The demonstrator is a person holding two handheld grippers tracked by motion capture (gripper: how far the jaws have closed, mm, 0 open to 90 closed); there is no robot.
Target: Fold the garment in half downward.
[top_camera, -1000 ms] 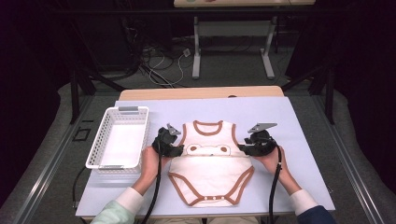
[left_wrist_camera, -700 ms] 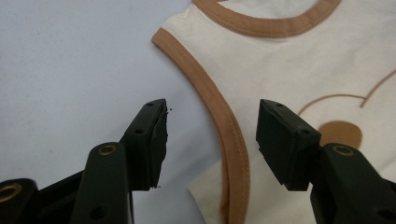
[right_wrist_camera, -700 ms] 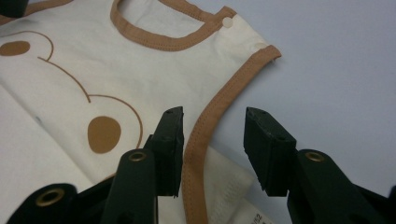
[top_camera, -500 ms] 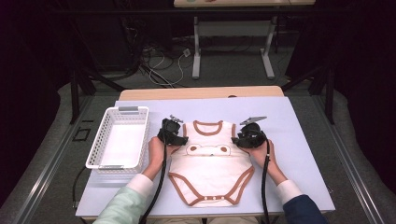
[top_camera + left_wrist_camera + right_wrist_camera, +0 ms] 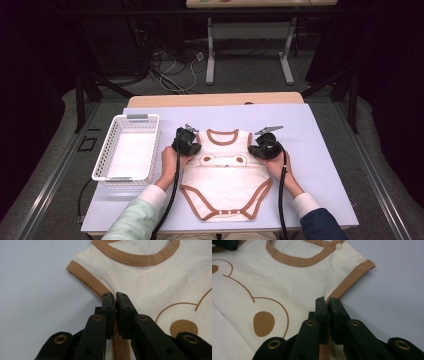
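STEP: fold bodysuit (image 5: 223, 172) | left gripper (image 5: 115, 298), right gripper (image 5: 328, 302): just closed, clenched on armhole trims | NEXT: lift evenly, keep cloth taut.

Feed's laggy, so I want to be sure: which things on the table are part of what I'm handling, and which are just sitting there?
In the job:
baby bodysuit
left gripper, shut on its armhole trim
right gripper, shut on the other armhole trim

Lying about:
white basket, apart from the bodysuit, untouched
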